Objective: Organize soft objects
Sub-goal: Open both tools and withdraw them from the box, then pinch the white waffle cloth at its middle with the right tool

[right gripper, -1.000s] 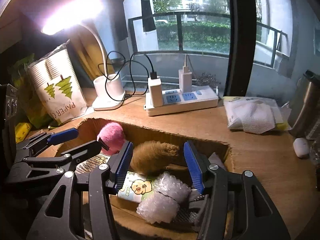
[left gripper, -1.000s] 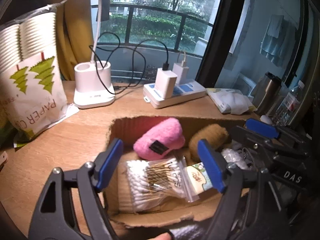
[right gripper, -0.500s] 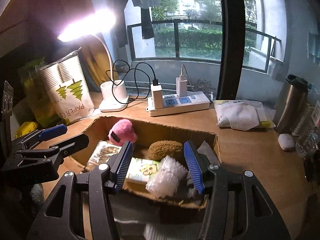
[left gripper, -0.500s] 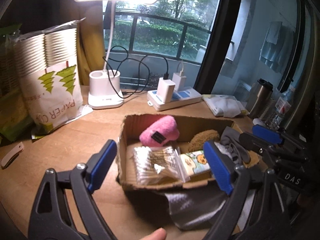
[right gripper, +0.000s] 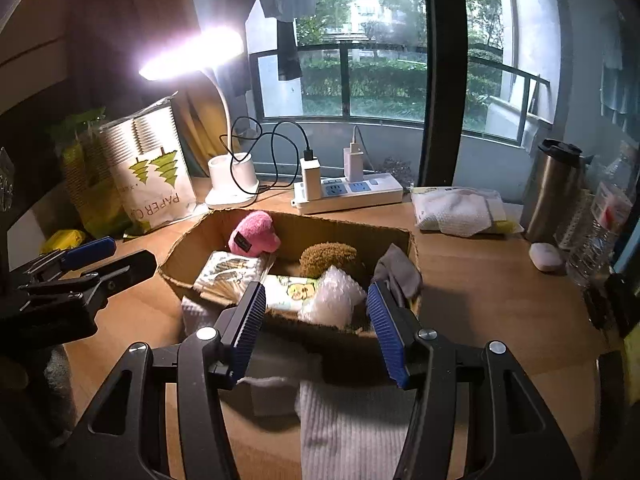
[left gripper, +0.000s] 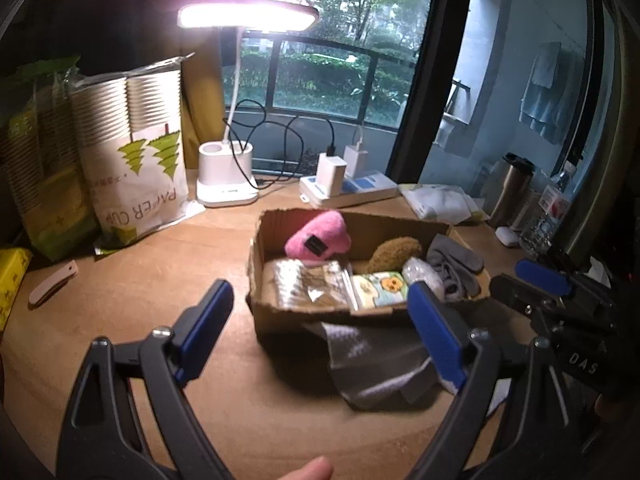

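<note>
A cardboard box [left gripper: 272, 232] [right gripper: 184, 254] sits on the wooden table. It holds a pink plush [left gripper: 318, 236] [right gripper: 253, 234], a brown plush [left gripper: 394, 252] [right gripper: 328, 254], a bag of cotton swabs [left gripper: 306, 284] [right gripper: 230, 274], a cartoon tissue pack [left gripper: 380, 288] [right gripper: 290, 292], bubble wrap [right gripper: 332, 300] and a grey sock [left gripper: 454, 264] [right gripper: 398, 274]. A grey cloth [left gripper: 376, 360] and a white knitted cloth [right gripper: 352, 428] lie in front of the box. My left gripper [left gripper: 320, 332] and right gripper [right gripper: 316, 328] are open and empty, held back from the box.
Behind the box stand a lit desk lamp [left gripper: 226, 178], a power strip with chargers [left gripper: 348, 188] and a paper cup bag [left gripper: 136, 160]. A steel tumbler [right gripper: 554, 192], a white packet [right gripper: 456, 208] and a water bottle [right gripper: 592, 248] are at the right.
Both grippers have pulled back and up from inside the box. The box now appears smaller and the cloths in front of it have come into view.
</note>
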{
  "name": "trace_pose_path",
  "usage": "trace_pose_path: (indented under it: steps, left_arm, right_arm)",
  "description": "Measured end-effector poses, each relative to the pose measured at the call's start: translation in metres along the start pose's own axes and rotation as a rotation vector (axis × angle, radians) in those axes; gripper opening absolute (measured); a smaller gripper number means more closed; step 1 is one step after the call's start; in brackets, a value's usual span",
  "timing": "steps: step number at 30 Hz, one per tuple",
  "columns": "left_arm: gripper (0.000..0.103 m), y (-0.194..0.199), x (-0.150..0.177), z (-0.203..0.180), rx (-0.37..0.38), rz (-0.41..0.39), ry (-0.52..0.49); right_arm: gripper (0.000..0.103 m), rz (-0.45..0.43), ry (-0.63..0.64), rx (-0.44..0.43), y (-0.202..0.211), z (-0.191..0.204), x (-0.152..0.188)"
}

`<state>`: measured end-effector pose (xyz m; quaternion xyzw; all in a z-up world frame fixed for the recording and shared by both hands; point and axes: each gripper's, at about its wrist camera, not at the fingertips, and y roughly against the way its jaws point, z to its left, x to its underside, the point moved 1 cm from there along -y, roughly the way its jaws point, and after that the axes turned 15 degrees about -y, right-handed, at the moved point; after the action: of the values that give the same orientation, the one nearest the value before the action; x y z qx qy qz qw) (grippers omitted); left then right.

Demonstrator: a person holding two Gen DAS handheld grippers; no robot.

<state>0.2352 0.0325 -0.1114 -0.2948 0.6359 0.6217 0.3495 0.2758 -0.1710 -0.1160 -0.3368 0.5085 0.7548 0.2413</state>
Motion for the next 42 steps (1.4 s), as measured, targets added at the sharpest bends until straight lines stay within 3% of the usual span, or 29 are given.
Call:
trace_pose_path:
  steps: [19,29,31,42]
  left_arm:
    - [0.09,0.019,0.036,-0.028,0.021,0.024,-0.023]
    - [0.09,0.001,0.053,-0.035,0.025,0.076,-0.032]
    - [0.09,-0.005,0.058,-0.035,0.025,0.094,-0.032]
    - [0.09,-0.023,0.064,-0.042,0.033,0.138,-0.046]
  right_arm:
    - [0.057,0.018,-0.024,0.026,0.025,-0.019,0.043]
    - [0.057,0.066,-0.04,0.038,0.009,-0.035,0.059]
    - [0.061,0.076,-0.048,0.044,0.005,-0.038,0.062]
    - [0.064,0.191,-0.069,0.097,-0.032,-0.056,0.074]
